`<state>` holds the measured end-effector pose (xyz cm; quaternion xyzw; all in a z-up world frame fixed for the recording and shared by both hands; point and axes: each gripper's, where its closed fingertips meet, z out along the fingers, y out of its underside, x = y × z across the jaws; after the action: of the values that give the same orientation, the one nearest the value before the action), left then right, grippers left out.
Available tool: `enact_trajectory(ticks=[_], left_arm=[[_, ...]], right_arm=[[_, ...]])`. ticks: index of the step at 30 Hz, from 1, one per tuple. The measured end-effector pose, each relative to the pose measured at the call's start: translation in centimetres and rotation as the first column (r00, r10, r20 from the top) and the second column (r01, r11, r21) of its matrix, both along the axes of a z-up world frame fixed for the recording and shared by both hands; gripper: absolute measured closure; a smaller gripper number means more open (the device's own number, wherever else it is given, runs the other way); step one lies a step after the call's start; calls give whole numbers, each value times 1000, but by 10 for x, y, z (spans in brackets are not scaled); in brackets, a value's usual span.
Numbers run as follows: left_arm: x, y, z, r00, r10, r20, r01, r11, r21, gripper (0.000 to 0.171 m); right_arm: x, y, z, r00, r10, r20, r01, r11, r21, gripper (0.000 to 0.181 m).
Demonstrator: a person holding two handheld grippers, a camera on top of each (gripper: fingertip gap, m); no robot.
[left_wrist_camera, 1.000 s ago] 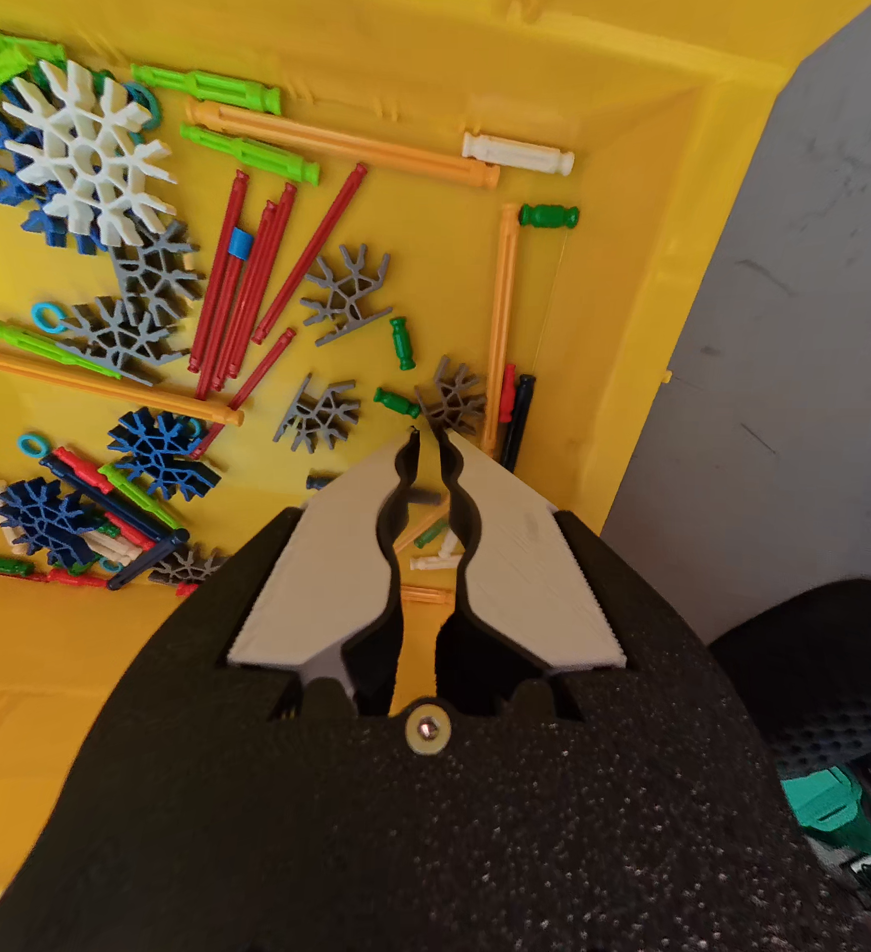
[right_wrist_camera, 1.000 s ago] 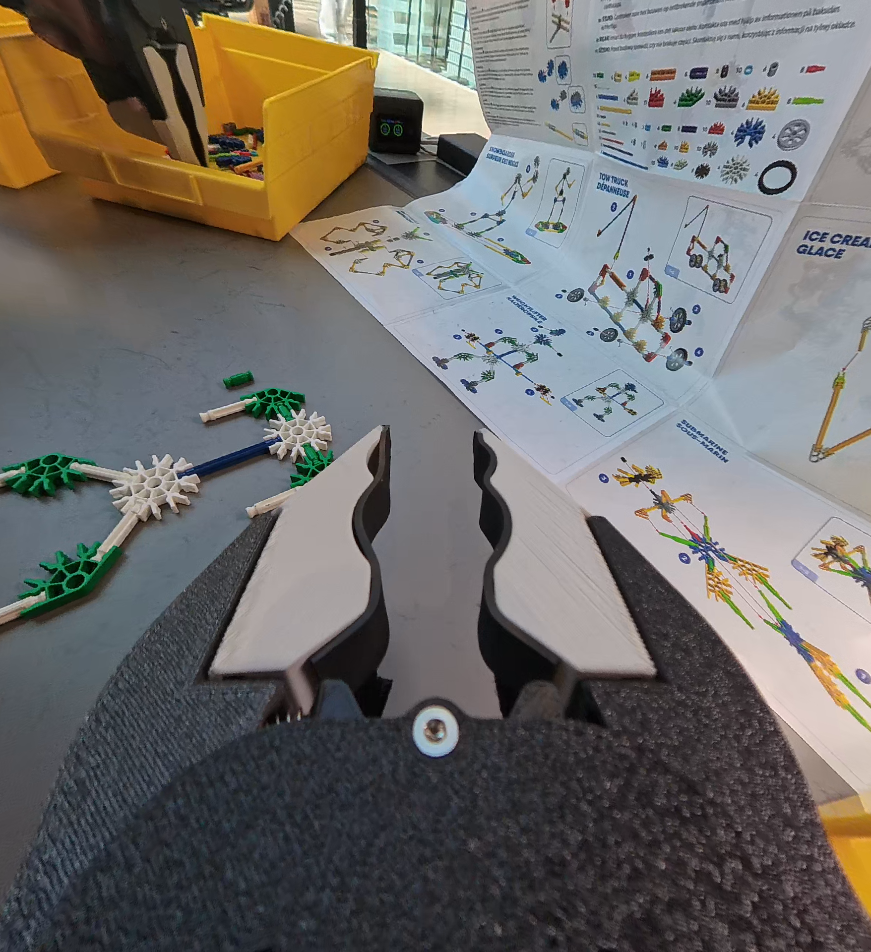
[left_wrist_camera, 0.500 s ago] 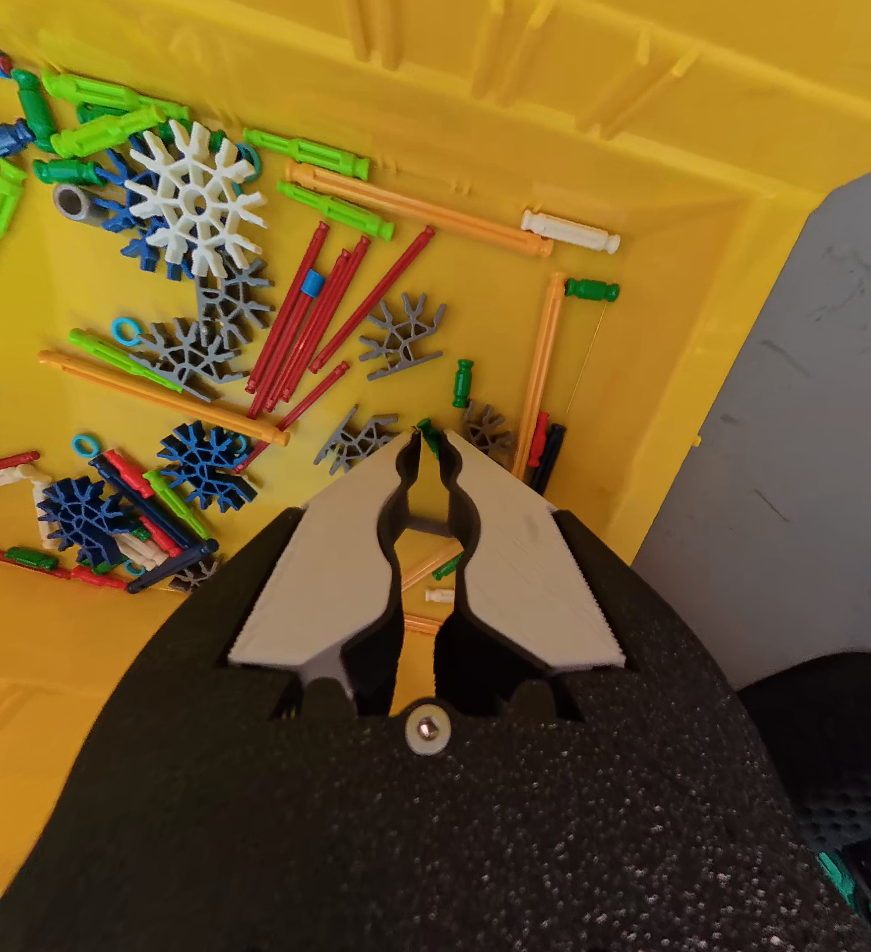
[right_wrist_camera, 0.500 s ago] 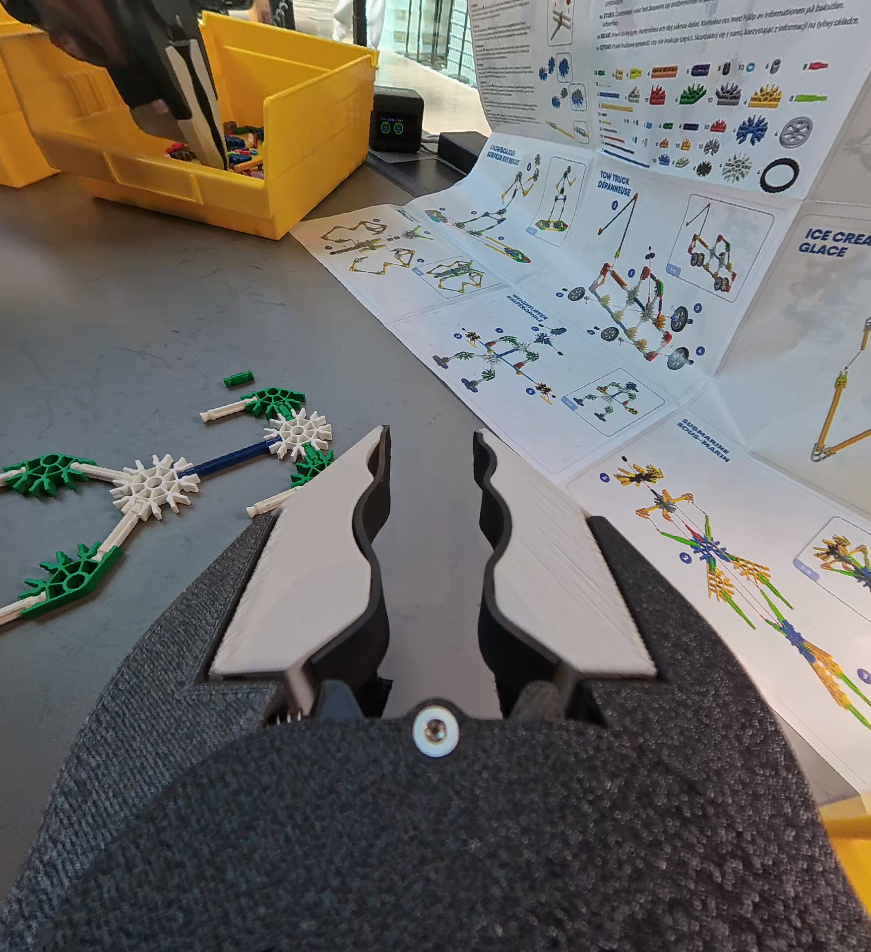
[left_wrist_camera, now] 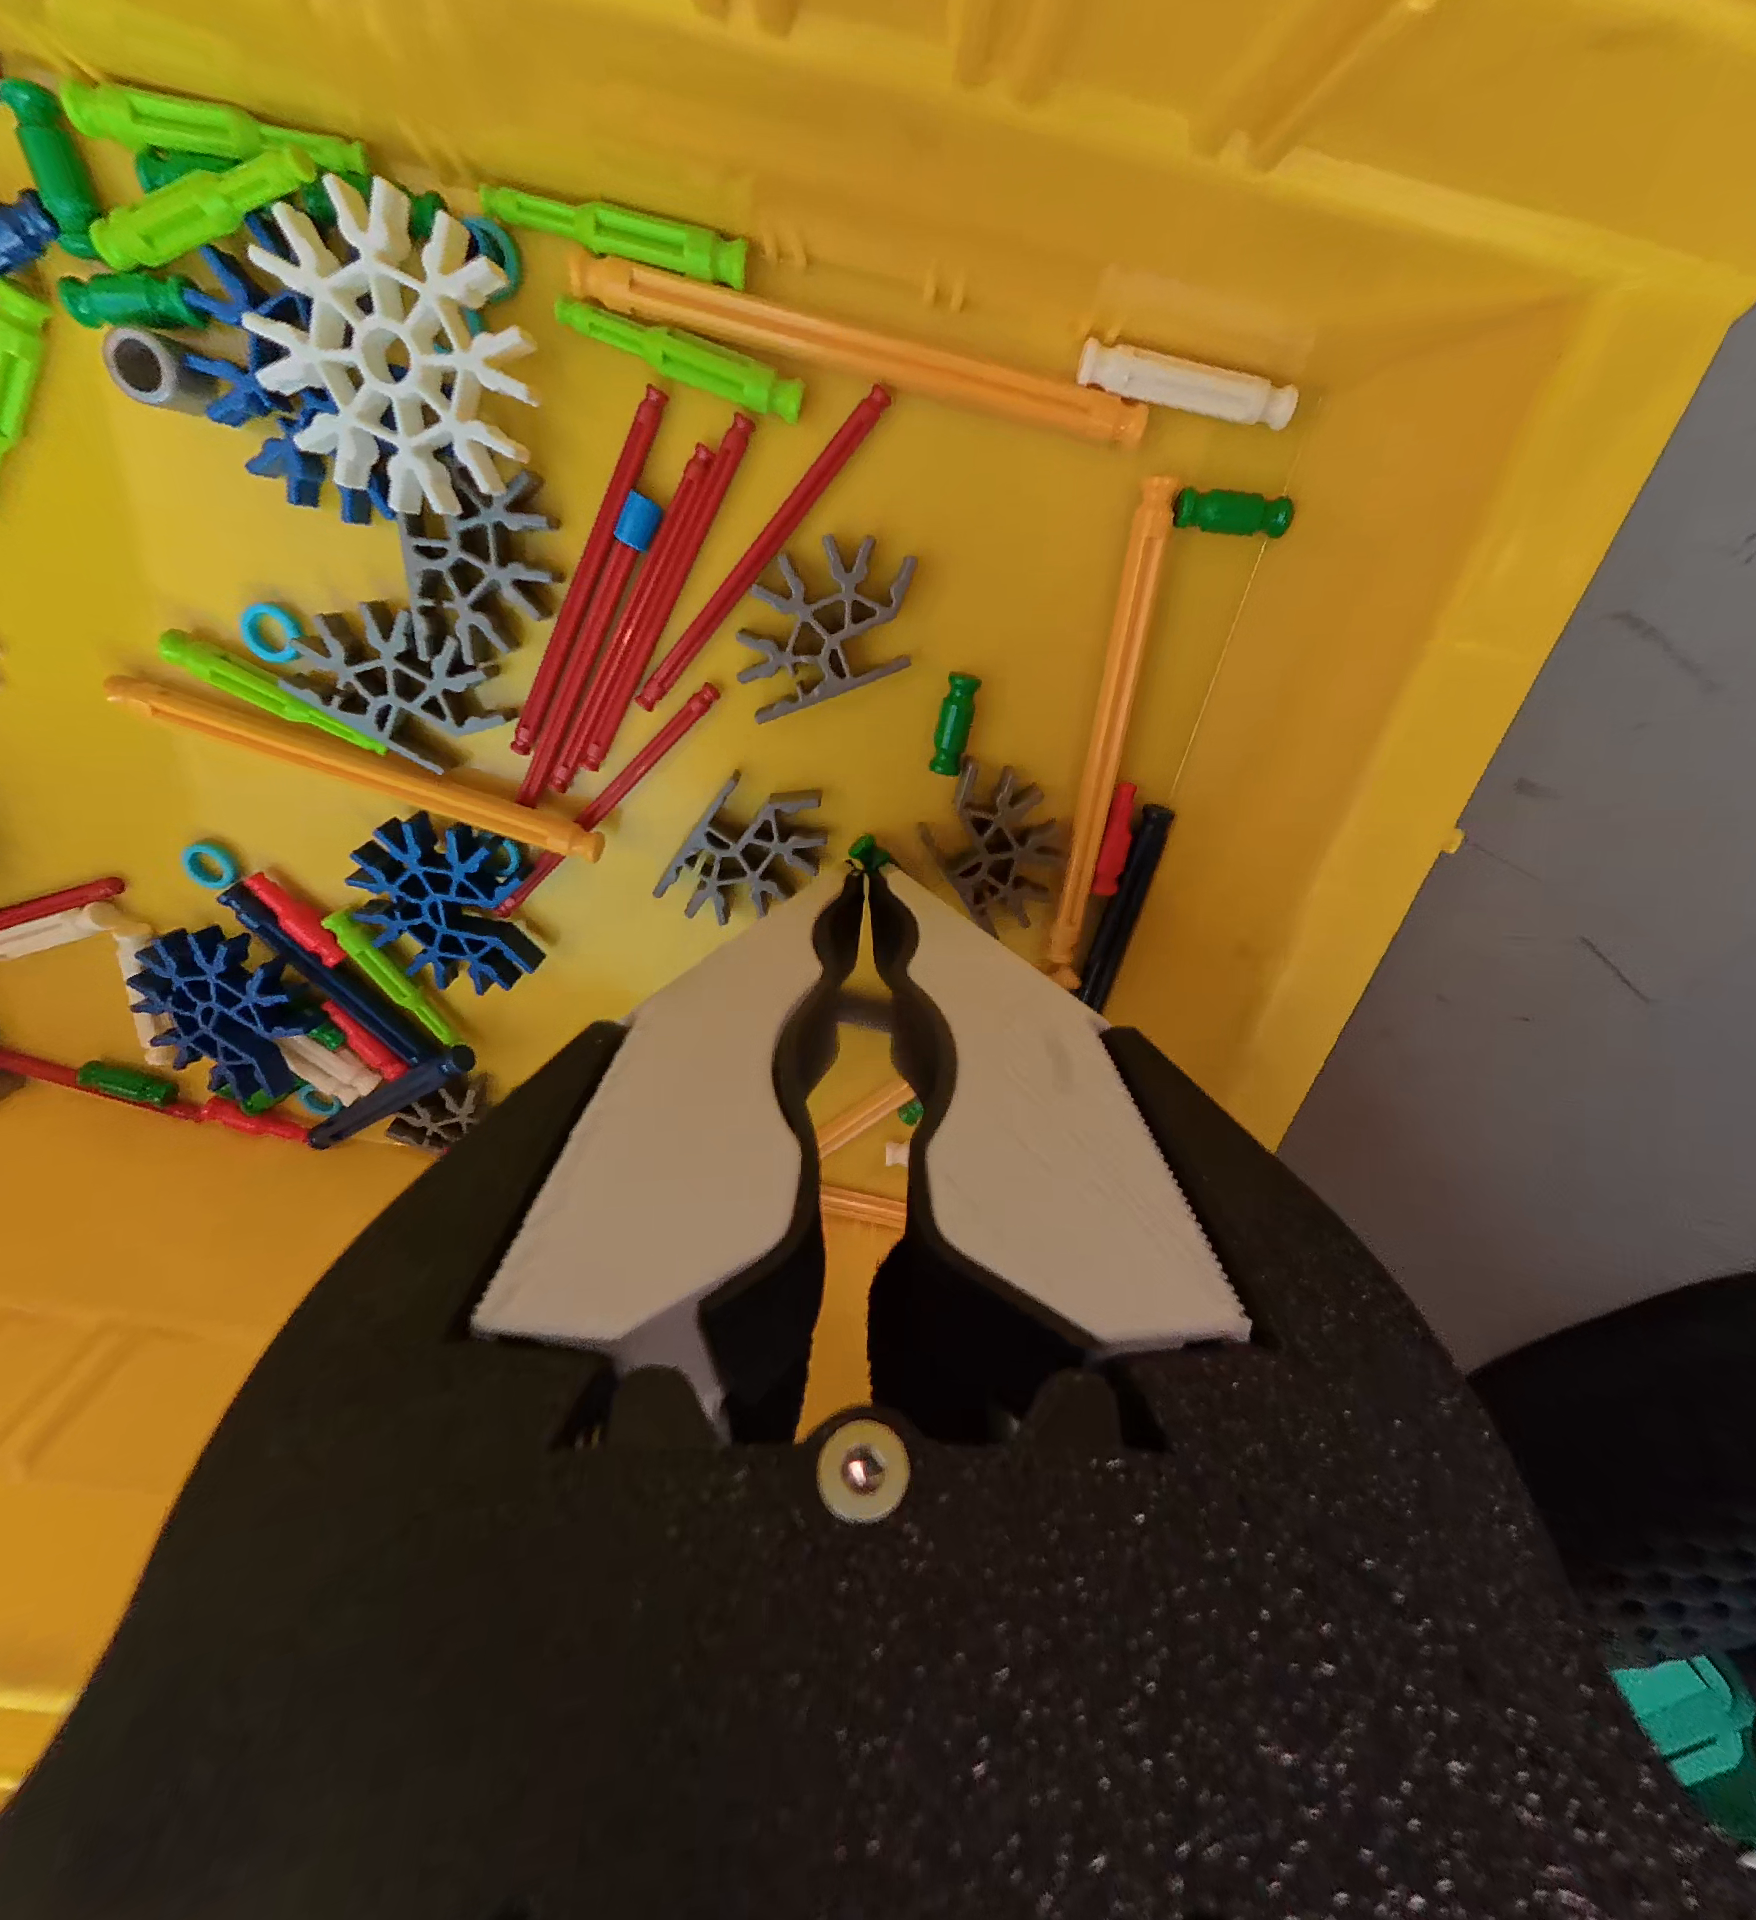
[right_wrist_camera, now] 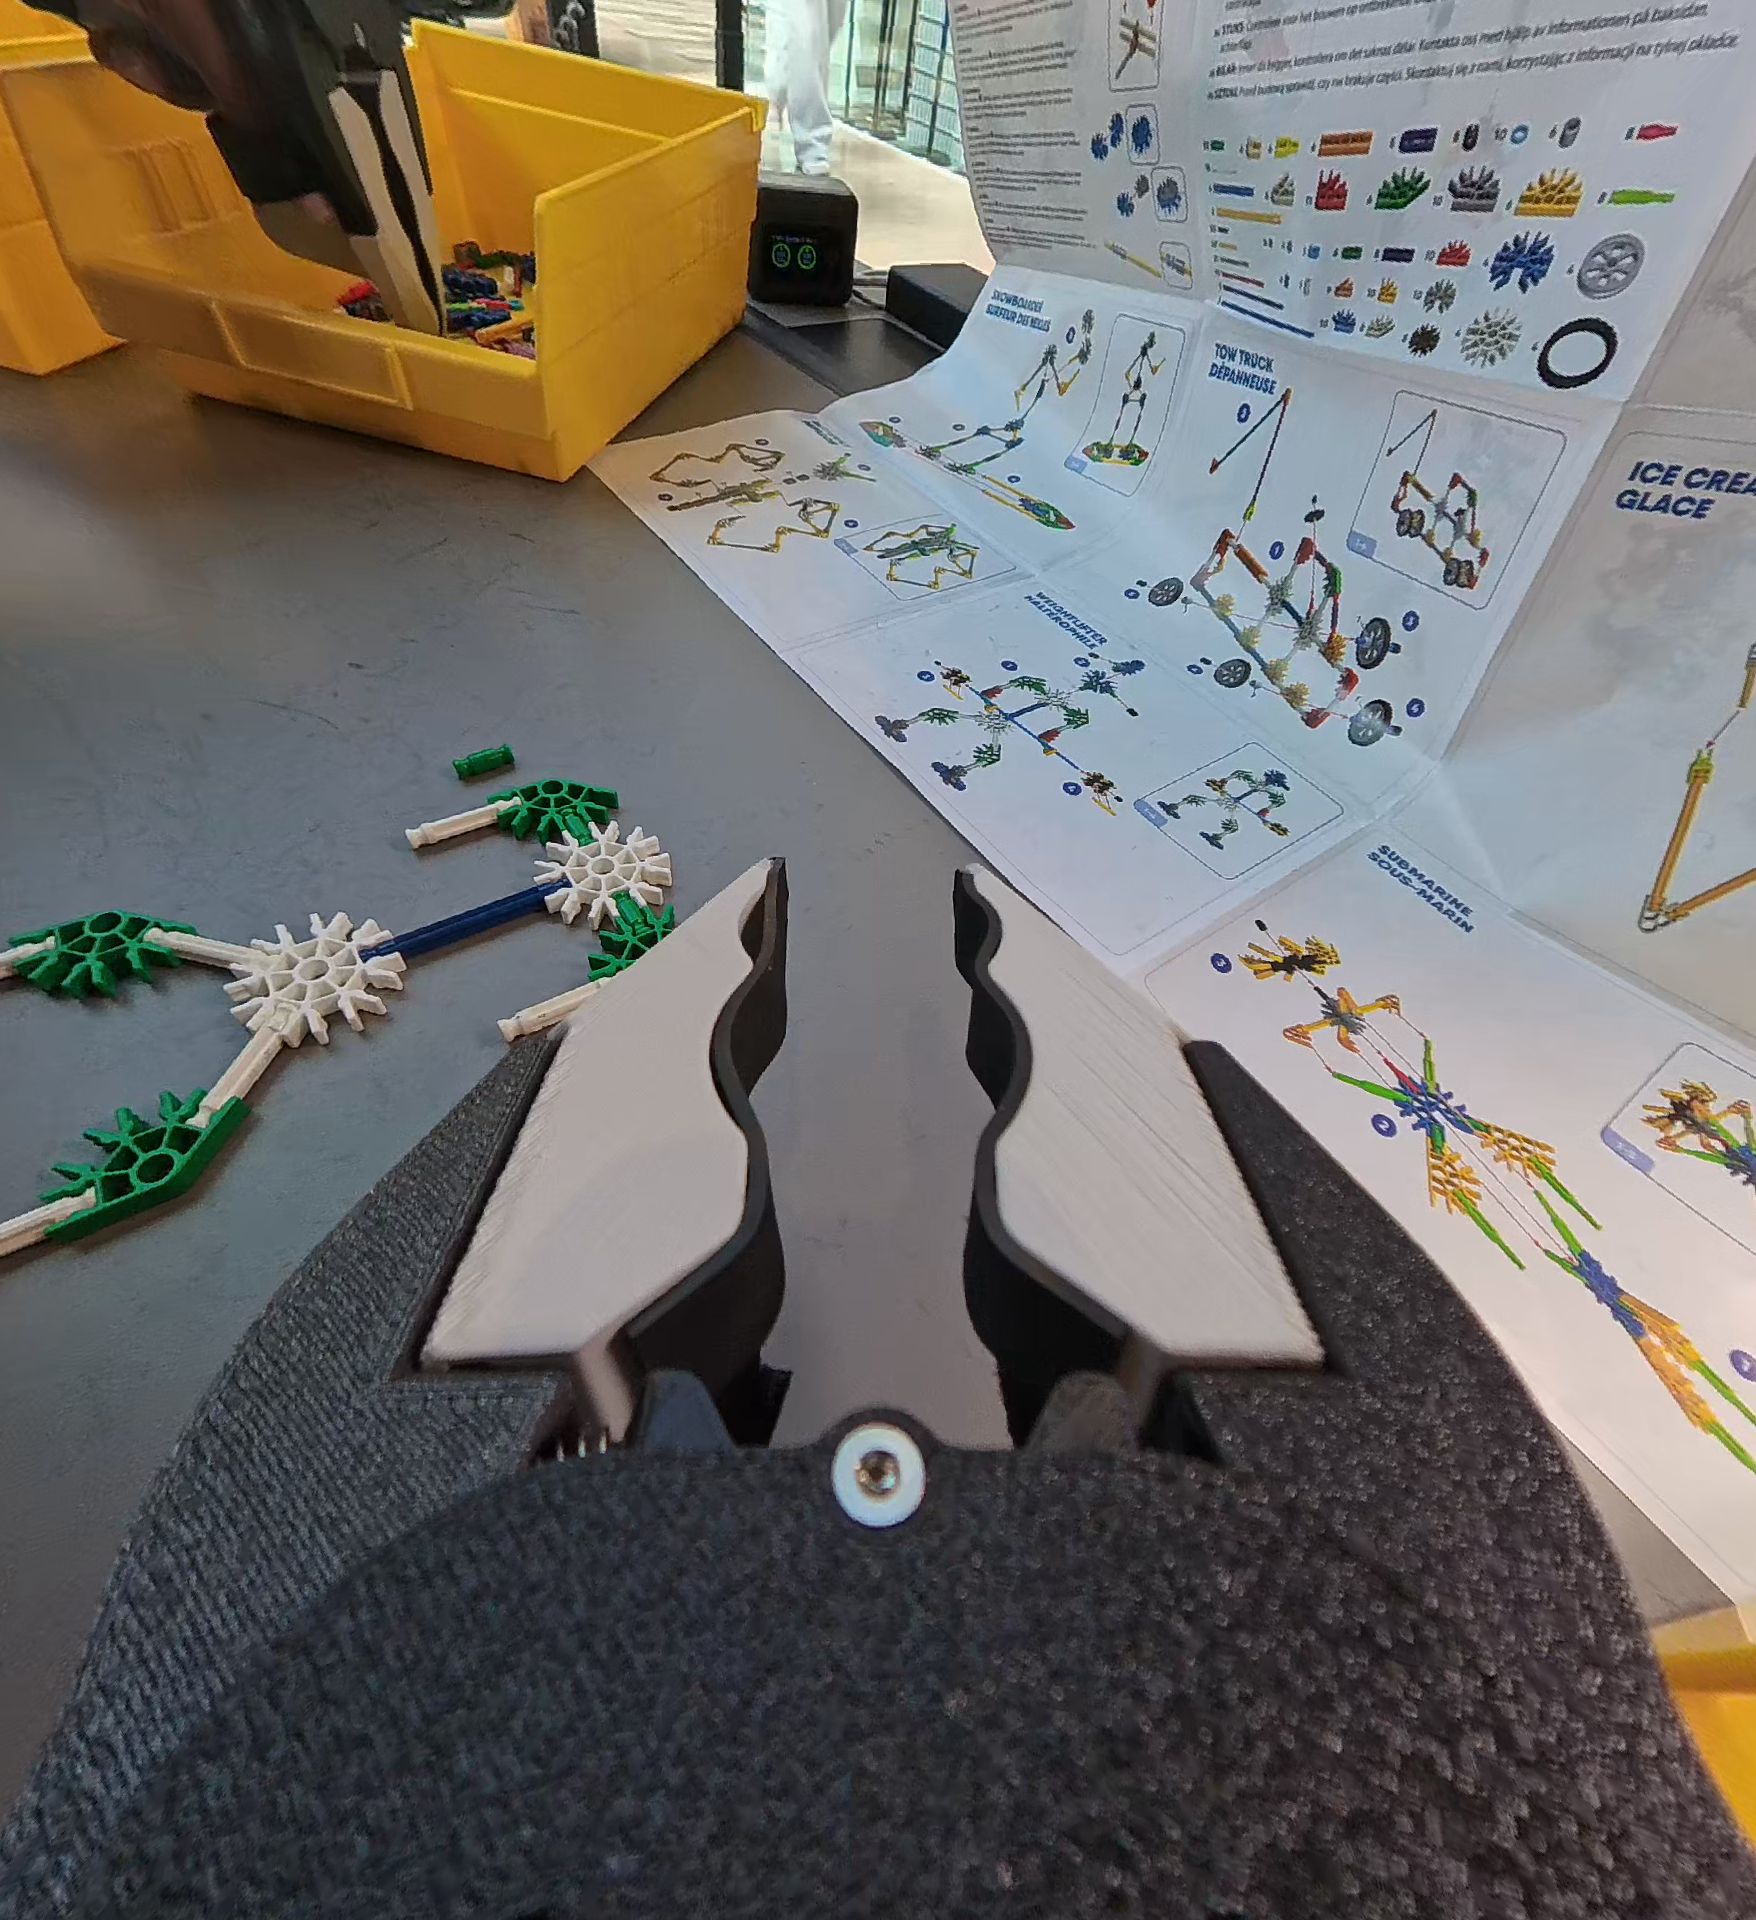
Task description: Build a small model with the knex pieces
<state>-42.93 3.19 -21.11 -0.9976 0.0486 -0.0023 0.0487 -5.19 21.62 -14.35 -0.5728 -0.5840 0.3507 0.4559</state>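
Left tool: jaws nearly closed, tips pinched on a small green rod; only the rod's end shows above the tips.
Left tool position: inside the yellow bin, above its floor, near the bin's right wall.
Parts about the left tool: grey connector at 10 o'clock of the tips, just beside them; second grey connector at 2 o'clock; another green rod at 1 o'clock; red rods at 11 o'clock; white snowflake connector farther off at 11 o'clock.
Hidden, left view: pieces under the tool body are largely covered; whether the gripped rod touches the bin floor cannot be told.
Right tool: jaws wide apart, holding nothing, over the grey table.
Nearest to the right tool: assembled white-and-green model at 9 o'clock, one arm partly behind the left finger; loose green rod on the table at 10 o'clock.
Instruction sheet: at 2 o'clock, partly standing; cut off by the frame.
Far view: the left tool dips into the bin at 11 o'clock; its tips are hidden among the parts.
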Motion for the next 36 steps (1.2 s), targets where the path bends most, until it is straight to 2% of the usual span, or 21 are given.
enact_trajectory(ticks=[5, 16, 24, 32, 36], left_arm=[[4, 0, 2, 1000, -5, 21, 5, 1000, 24, 171], [9, -5, -2, 999, -48, 5, 48, 999, -20, 171], [11, -10, -3, 977, -193, -93, 187, 980, -64, 170], [10, -14, -7, 901, -356, -247, 334, 934, -127, 167], [10, -14, -7, 905, -350, -241, 333, 937, -109, 167]], right_arm=[[0, 0, 0, 1000, -1, 2, 1, 1000, -2, 151], [0, -1, -1, 1000, 3, 6, -3, 1000, 4, 151], [0, -2, -1, 1000, 6, 10, -6, 1000, 7, 151], [0, -3, -3, 1000, 12, 17, -12, 1000, 12, 151], [0, -4, -3, 1000, 14, 22, -15, 1000, 16, 151]])
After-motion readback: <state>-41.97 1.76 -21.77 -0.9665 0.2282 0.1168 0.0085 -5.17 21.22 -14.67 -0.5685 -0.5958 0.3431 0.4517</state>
